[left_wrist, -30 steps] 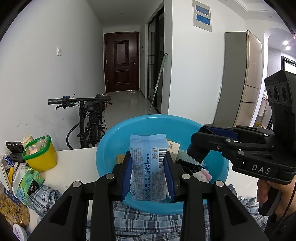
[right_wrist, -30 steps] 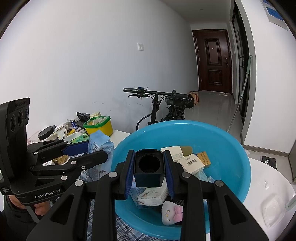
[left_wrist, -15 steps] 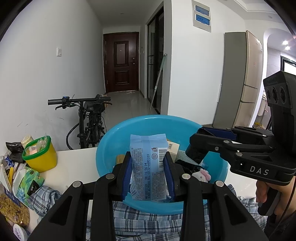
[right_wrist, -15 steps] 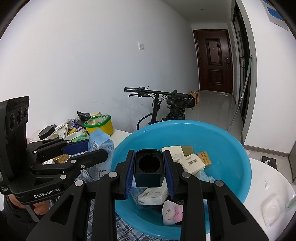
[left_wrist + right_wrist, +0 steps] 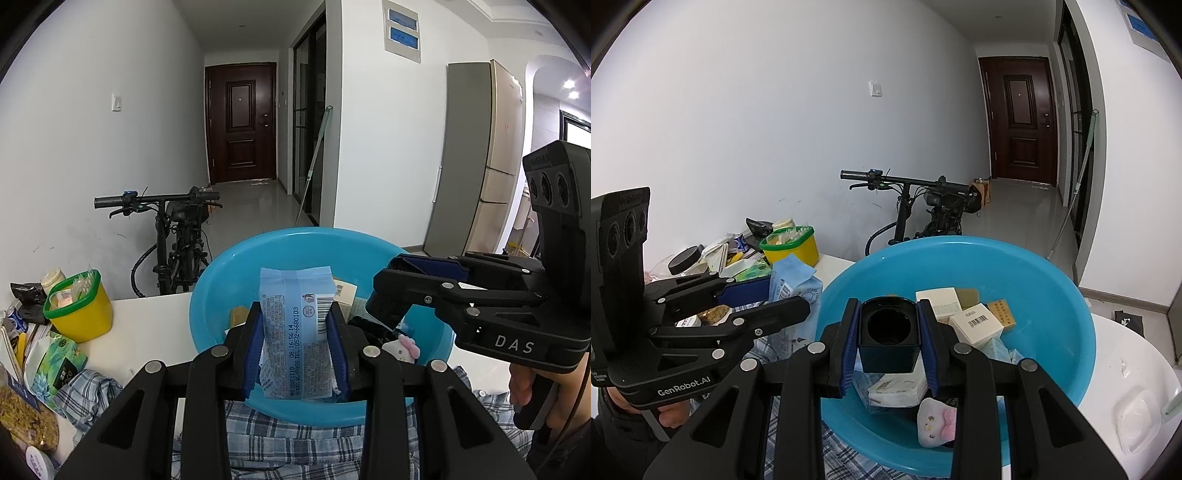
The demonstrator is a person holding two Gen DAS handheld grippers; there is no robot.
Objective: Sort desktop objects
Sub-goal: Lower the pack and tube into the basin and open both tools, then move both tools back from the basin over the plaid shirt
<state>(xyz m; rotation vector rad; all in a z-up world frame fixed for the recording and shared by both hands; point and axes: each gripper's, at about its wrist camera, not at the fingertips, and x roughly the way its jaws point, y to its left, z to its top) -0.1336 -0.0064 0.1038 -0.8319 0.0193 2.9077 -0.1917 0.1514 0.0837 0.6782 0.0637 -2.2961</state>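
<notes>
While hanging over the near rim of the blue basin (image 5: 221,295), left gripper (image 5: 295,354) clamped tight on an upright pale blue packet (image 5: 293,332), barcode side facing the camera. Right gripper (image 5: 888,343) squeezed shut around a black square cup (image 5: 888,343), open top up, right above the basin (image 5: 1052,288). Down inside: small boxes (image 5: 975,323), a tissue pack (image 5: 899,387), a pink-and-white plush toy (image 5: 936,421). Off to the far left, a yellow tub (image 5: 79,314) with green rim on the white table (image 5: 147,332). Plaid cloth (image 5: 295,439) under the near edge of the basin.
</notes>
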